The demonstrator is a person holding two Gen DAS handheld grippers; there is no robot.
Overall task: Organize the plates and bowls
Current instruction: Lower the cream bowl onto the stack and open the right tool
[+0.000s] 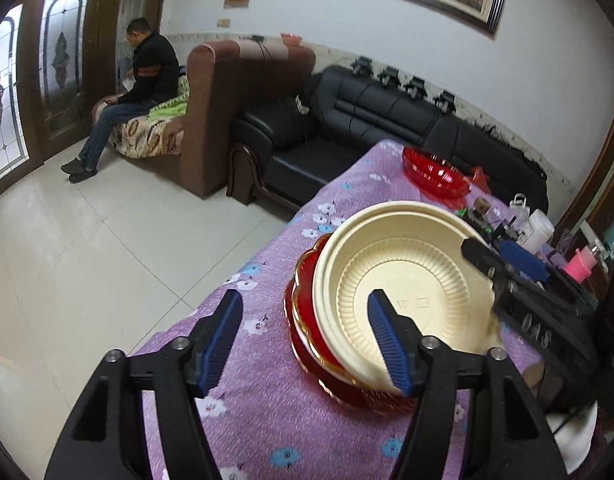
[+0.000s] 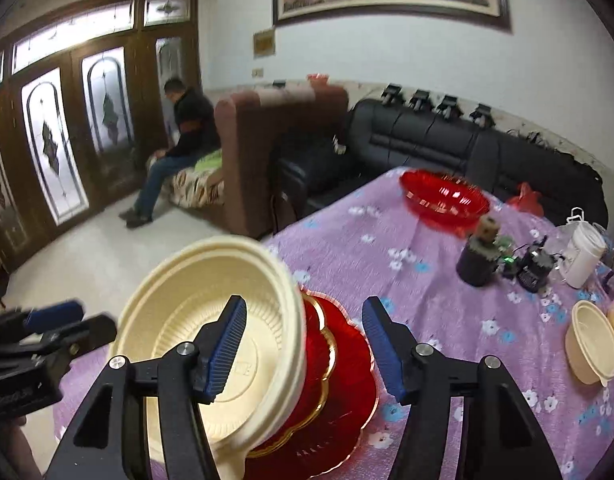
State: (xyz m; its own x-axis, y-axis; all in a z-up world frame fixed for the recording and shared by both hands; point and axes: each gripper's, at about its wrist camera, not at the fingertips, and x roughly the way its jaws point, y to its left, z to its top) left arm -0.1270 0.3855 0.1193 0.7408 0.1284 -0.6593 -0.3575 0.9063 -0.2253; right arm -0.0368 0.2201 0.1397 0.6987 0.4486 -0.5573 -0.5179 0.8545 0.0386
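Observation:
Two nested cream bowls [image 1: 407,280] lean tilted on a stack of red, gold-rimmed plates [image 1: 307,344] on the purple flowered tablecloth [image 1: 267,400]. My left gripper [image 1: 305,300] is open. Its right finger is inside the bowls and its left finger is over the cloth, with the rims between them untouched. In the right wrist view my right gripper [image 2: 303,304] is open too. Its left finger is inside the cream bowls [image 2: 211,320] and its right finger is above the red plates [image 2: 339,380]. Each gripper shows at the edge of the other's view.
A red bowl [image 2: 443,196] sits at the far end of the table. A small cream bowl [image 2: 593,344], a white container [image 2: 583,252] and dark cylinders [image 2: 477,260] stand at the right. The table edge drops to the floor on the left. A person sits on a sofa [image 1: 147,80].

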